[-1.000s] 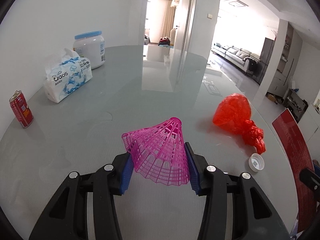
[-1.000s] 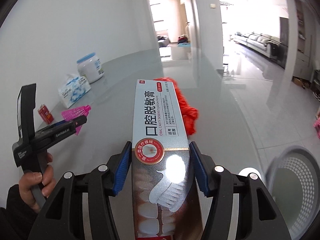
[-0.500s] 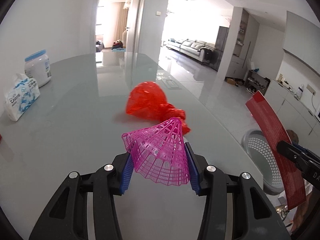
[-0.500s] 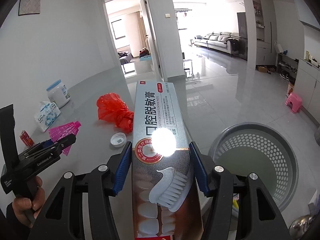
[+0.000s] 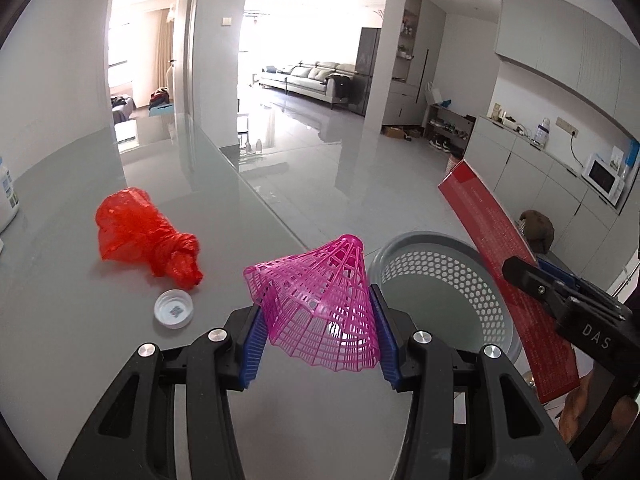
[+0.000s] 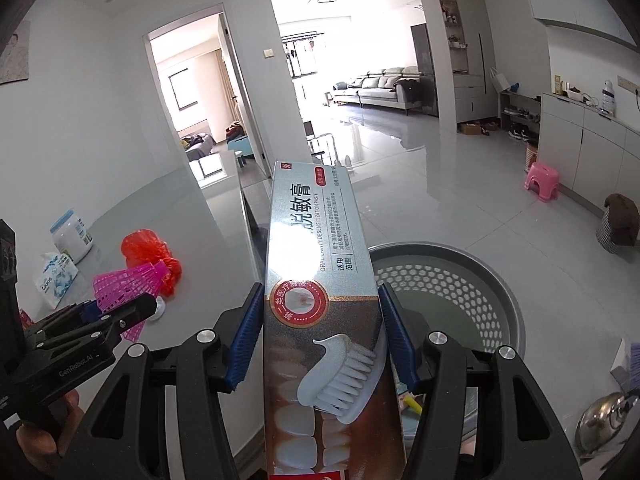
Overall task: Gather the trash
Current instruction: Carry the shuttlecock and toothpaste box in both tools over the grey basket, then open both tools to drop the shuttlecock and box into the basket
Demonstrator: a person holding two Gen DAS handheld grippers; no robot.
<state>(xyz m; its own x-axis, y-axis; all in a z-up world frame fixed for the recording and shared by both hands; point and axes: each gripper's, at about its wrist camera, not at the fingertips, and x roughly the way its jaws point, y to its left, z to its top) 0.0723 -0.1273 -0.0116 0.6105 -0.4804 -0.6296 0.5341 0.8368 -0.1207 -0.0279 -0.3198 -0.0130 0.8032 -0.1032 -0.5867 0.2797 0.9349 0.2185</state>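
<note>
My left gripper [image 5: 318, 334] is shut on a pink plastic mesh cone [image 5: 320, 312] and holds it over the right edge of the grey glass table [image 5: 80, 320]. My right gripper [image 6: 322, 334] is shut on a long toothpaste box [image 6: 320, 300], held beside the table over the floor, just left of the grey perforated waste basket [image 6: 500, 280]. The basket [image 5: 440, 276] stands on the floor past the table edge. A crumpled red plastic bag [image 5: 144, 236] and a white bottle cap [image 5: 174, 309] lie on the table. The toothpaste box shows red-sided in the left wrist view [image 5: 500, 248].
A white jar [image 6: 72, 236] and a tissue pack [image 6: 54, 278] stand far left on the table. A pink stool [image 6: 542, 180] and a small brown bin [image 6: 618, 224] stand on the floor at right. A metal kettle [image 6: 600, 420] sits low right.
Both grippers have swung right, away from the table's middle. The basket has come into full view and nearer. Both grips are unchanged.
</note>
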